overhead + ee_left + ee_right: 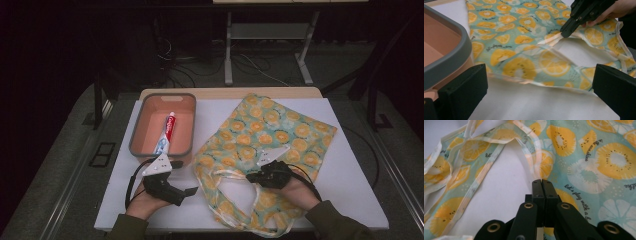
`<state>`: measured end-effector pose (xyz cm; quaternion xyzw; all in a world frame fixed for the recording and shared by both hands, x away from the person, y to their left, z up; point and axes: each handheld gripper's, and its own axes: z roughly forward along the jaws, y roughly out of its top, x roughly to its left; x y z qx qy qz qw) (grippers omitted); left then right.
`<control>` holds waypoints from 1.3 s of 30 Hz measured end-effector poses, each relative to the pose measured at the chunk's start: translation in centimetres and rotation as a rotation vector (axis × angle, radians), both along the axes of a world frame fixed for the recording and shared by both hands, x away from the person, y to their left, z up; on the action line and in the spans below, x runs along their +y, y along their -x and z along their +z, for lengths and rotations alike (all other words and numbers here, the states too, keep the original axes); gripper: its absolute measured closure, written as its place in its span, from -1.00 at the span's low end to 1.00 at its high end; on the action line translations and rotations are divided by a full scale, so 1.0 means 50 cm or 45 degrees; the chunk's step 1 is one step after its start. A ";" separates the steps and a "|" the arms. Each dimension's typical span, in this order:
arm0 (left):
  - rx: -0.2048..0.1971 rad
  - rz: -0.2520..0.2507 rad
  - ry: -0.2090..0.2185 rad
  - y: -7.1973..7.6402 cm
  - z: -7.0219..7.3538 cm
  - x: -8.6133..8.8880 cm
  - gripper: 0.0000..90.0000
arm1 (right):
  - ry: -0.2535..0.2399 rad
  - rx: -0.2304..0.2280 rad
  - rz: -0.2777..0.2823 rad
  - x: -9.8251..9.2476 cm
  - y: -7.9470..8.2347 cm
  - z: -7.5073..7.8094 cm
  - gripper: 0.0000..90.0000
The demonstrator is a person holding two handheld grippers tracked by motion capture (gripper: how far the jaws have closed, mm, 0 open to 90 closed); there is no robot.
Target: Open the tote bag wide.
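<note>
Right tongs (541, 181), closed on the rim of the teal, orange-slice-printed fabric bag (270, 132) lying flat on the white tabletop (350, 175), beside idle, wide-open, empty left tongs (192, 190); thin cloth could slip free under a pull.

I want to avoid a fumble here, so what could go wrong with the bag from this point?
1. The right tool is shut on just the thin rim of the fruit-print tote bag, so the fabric could slip out when lifted.
2. The loose handle straps lie tangled beside the opening and may snag the left tool, which is open and near.
3. The orange bin holding the toothpaste sits close, so a pull could nudge it.
</note>
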<state>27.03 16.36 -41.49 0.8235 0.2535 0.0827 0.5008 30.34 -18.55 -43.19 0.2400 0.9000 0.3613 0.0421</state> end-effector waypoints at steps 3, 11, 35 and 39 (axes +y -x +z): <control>-0.002 -0.003 0.002 0.000 0.001 0.000 -1.00 | 0.001 0.017 0.011 0.017 0.001 -0.002 1.00; -0.004 -0.002 0.011 0.000 0.002 0.001 -1.00 | -0.059 -0.034 -0.008 0.007 0.016 0.015 0.05; 0.000 -0.009 0.003 0.001 0.000 -0.001 -1.00 | -0.097 0.050 0.400 0.082 0.166 0.017 0.07; 0.001 -0.007 0.008 0.001 0.000 -0.001 -1.00 | -0.045 0.071 0.456 0.105 0.180 0.002 0.16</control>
